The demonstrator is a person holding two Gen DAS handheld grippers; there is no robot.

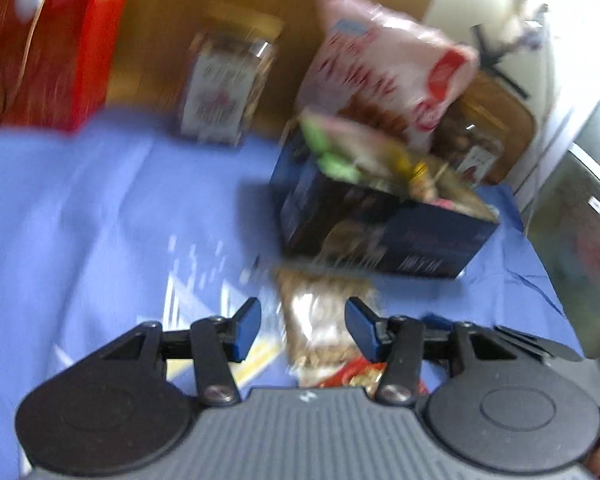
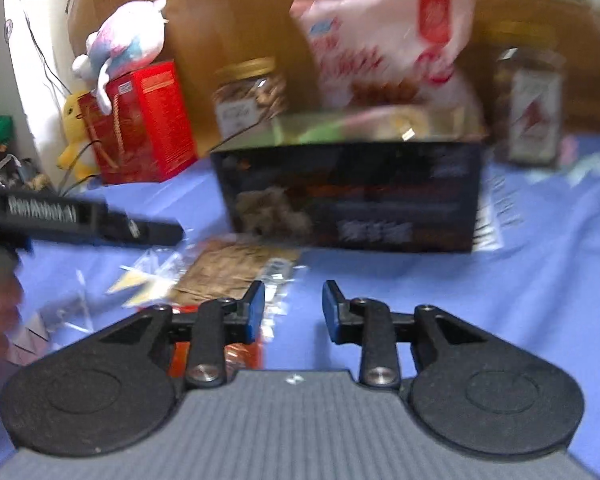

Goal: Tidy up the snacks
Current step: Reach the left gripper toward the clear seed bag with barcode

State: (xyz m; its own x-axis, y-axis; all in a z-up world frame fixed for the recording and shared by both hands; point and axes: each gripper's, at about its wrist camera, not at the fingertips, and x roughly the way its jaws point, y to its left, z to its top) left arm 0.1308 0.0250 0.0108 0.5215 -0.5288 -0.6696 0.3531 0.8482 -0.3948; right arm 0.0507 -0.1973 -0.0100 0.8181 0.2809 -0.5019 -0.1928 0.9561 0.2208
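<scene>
A dark blue open box (image 1: 384, 232) stands on the blue cloth, with a tall pink snack bag (image 1: 384, 64) and smaller packets sticking out of it; it also shows in the right wrist view (image 2: 352, 196) with the pink bag (image 2: 384, 36). A clear packet of brown snack (image 1: 324, 320) lies flat in front of the box. My left gripper (image 1: 303, 328) is open, its pads on either side of that packet, just above it. My right gripper (image 2: 294, 312) is open and empty over the cloth, with the brown packet (image 2: 228, 272) to its left.
Two glass jars (image 1: 228, 76) (image 2: 530, 104) stand by the wooden back wall. A red box (image 2: 140, 124) with plush toys (image 2: 120, 40) sits at the left. A clear wrapper (image 2: 140, 280) lies on the cloth. The left gripper's body (image 2: 80, 220) shows at the left.
</scene>
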